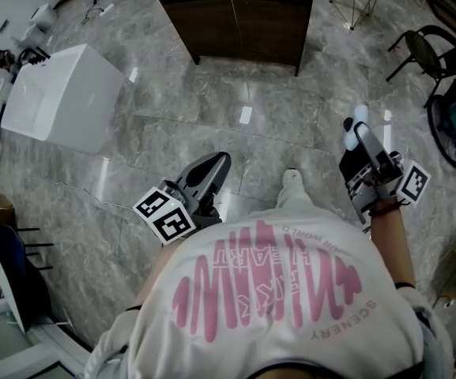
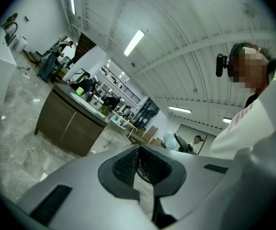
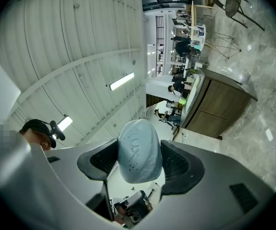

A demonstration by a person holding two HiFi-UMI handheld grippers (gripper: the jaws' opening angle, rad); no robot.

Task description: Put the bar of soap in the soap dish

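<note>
While the left gripper [image 2: 138, 153] is closed empty, the right gripper [image 3: 138, 169] clamps the bar of soap [image 3: 138, 147] between its jaws.

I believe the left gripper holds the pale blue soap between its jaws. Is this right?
No. The right gripper holds the soap between its jaws, as the right gripper view shows; the left gripper is shut, empty.

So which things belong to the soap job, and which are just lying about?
Job: bar of soap, gripped in the right tool; left tool, shut, empty; no soap dish in view.
Lying about: wooden cabinet, white box, black chair.
</note>
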